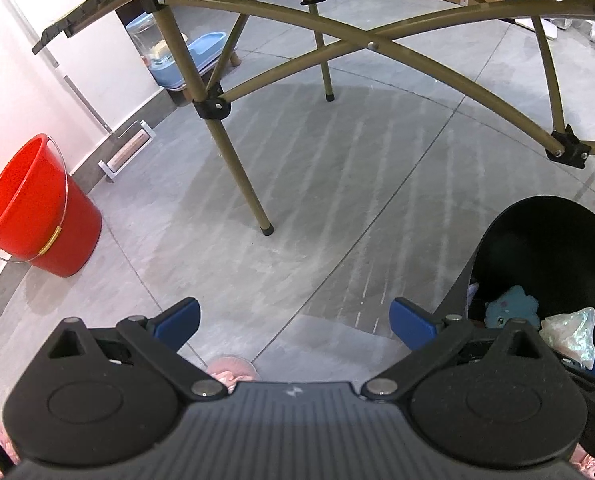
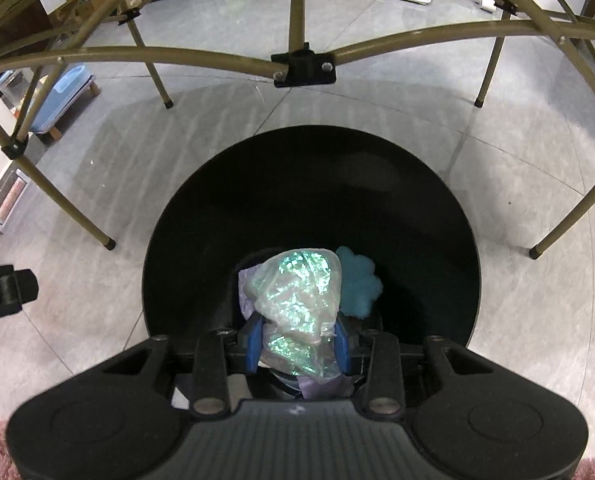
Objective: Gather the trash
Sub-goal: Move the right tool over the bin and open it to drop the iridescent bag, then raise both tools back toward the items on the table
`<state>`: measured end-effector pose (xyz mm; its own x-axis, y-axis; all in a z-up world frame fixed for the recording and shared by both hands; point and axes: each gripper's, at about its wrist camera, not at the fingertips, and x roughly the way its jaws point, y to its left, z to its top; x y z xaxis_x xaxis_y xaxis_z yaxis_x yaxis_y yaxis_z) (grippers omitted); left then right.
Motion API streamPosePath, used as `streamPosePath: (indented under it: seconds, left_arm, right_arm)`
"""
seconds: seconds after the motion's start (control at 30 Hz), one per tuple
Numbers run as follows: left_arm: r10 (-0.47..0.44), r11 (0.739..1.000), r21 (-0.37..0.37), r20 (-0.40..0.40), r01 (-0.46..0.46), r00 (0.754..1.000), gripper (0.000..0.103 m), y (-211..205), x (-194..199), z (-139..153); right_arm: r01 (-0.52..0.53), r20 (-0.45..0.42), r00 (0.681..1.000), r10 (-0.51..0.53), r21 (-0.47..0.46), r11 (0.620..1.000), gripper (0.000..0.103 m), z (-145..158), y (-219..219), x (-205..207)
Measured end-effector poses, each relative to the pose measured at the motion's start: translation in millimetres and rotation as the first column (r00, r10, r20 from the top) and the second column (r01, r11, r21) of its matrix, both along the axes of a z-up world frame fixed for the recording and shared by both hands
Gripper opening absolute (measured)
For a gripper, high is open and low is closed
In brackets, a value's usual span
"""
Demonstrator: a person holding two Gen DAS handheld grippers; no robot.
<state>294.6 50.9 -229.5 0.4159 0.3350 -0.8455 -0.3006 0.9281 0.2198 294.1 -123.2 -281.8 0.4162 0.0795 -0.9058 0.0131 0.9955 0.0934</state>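
Fingers of right gripper clamped on shiny wrapper over black bin, center frame; left gripper wide apart, prob holding nothing.

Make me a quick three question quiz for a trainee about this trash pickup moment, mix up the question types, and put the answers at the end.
1. True or false: the right gripper is empty.
2. Multiple choice: the round black trash bin holds which item? A) a red ball B) a fluffy blue plush piece C) a glass bottle
3. Fill in: against the white wall stands a ____ plastic bucket with a wire handle.

Key
1. False: it is shut on the crumpled iridescent plastic wrapper, over the bin.
2. B
3. red

The left gripper is open, holding nothing, above the grey tiled floor.
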Motion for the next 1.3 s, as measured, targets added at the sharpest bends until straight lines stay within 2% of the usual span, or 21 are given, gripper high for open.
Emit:
streamPosePath:
  seconds: [0.43, 0.5, 0.53, 0.57, 0.6, 0.63, 0.67, 1.13, 1.3]
  left_arm:
    - [0.002, 1.000, 0.002, -0.021, -0.002, 1.000, 0.103, -1.5, 2.2, -4.9]
    - [0.004, 1.000, 0.003, -0.023, -0.004, 1.000, 0.103, -2.1, 2.5, -5.7]
    - [0.004, 1.000, 0.003, -0.024, -0.004, 1.000, 0.103, -1.0, 2.9, -5.9]
    - [0.005, 1.000, 0.002, -0.024, -0.005, 1.000, 0.103, -0.8, 2.9, -5.8]
    - [0.005, 1.000, 0.001, -0.024, -0.005, 1.000, 0.103, -0.7, 3.0, -5.5]
    - [0.005, 1.000, 0.002, -0.024, -0.005, 1.000, 0.103, -0.7, 3.0, -5.6]
    - [0.006, 1.000, 0.003, -0.024, -0.006, 1.000, 0.103, -0.6, 3.0, -5.6]
    - [0.007, 1.000, -0.010, -0.014, -0.007, 1.000, 0.103, 0.7, 2.0, -2.8]
    - [-0.002, 1.000, -0.031, 0.019, 0.002, 1.000, 0.103, -1.0, -0.5, 5.4]
  right_arm:
    - [-0.003, -0.012, 1.000, 0.003, 0.004, 1.000, 0.038, 0.1, -1.2, 0.5]
    - [0.000, -0.014, 1.000, 0.000, 0.005, 1.000, 0.044, 0.3, -1.5, 1.1]
    - [0.003, -0.014, 1.000, -0.003, -0.001, 1.000, 0.051, 0.4, -1.5, 1.4]
    - [0.004, -0.015, 1.000, -0.004, -0.005, 1.000, 0.064, 0.2, -1.3, 2.0]
    - [0.007, -0.017, 1.000, -0.007, -0.009, 1.000, 0.071, 0.3, -1.2, 2.5]
    - [0.011, -0.015, 1.000, -0.011, -0.015, 1.000, 0.086, 0.6, -1.4, 2.8]
    - [0.016, -0.010, 1.000, -0.016, -0.024, 1.000, 0.089, 1.4, -1.4, 3.0]
    - [0.020, -0.002, 1.000, -0.020, -0.029, 0.999, 0.091, 7.1, -2.6, 2.3]
    - [0.013, 0.017, 1.000, -0.013, -0.030, 0.999, 0.092, 15.8, -1.8, 0.5]
